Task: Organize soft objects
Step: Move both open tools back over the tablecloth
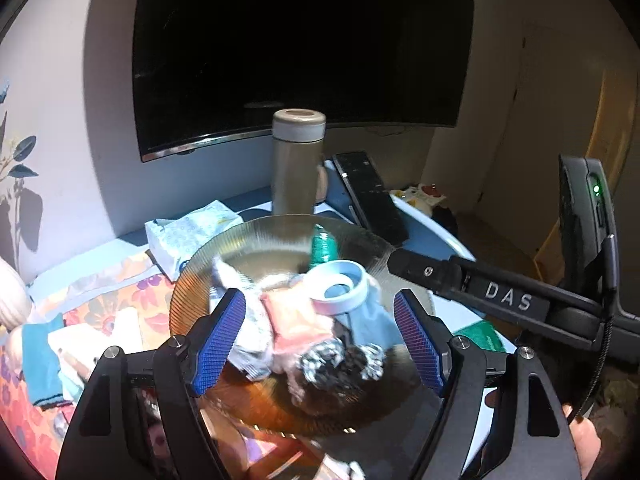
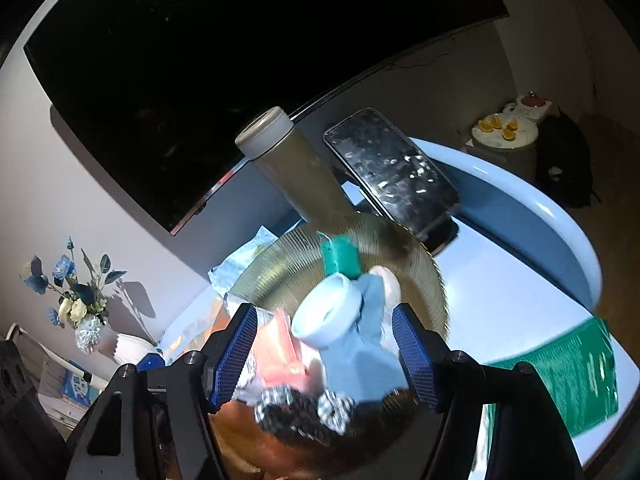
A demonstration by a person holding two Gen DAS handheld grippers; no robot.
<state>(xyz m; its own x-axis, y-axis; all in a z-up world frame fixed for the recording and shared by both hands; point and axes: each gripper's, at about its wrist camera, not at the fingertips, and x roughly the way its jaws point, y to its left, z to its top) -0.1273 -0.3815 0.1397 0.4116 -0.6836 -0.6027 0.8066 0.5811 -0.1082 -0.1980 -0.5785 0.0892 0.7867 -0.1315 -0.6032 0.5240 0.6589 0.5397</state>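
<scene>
Left wrist view: your left gripper (image 1: 320, 340) hung over the ribbed amber glass plate (image 1: 208, 280), jaws spread wide, nothing between them. The plate held the soft pile: pink cloth (image 1: 294, 320), pale blue cloth (image 1: 372, 324), black-and-white scrunchie (image 1: 340, 364), a white-grey patterned piece (image 1: 248, 340) at left. A light blue ring-shaped holder (image 1: 340, 286) sat on top of the pile, a teal roll (image 1: 322, 248) at the far side. Beyond the plate stood a beige tumbler (image 1: 298, 164), with a dark phone (image 1: 370, 196) to its right and a tissue pack (image 1: 192, 232) to its left. A teal cloth (image 1: 40, 364) lay at left on the floral-covered surface (image 1: 104, 304). The right gripper's (image 1: 400, 260) black body came in from the right, tip near the plate rim; jaw state not readable here.

Right wrist view: your right gripper (image 2: 324, 352) was also over the plate (image 2: 420, 264), jaws wide apart, gripping nothing. Ring holder (image 2: 328, 312), pale blue cloth (image 2: 360, 360), pink cloth (image 2: 280, 348) and scrunchie (image 2: 304, 408) lay between or just below the blue pads (image 2: 234, 356). Tumbler (image 2: 296, 168) and phone (image 2: 390, 168) stood far, a green booklet (image 2: 576, 376) right, a flower vase (image 2: 124, 350) left.
</scene>
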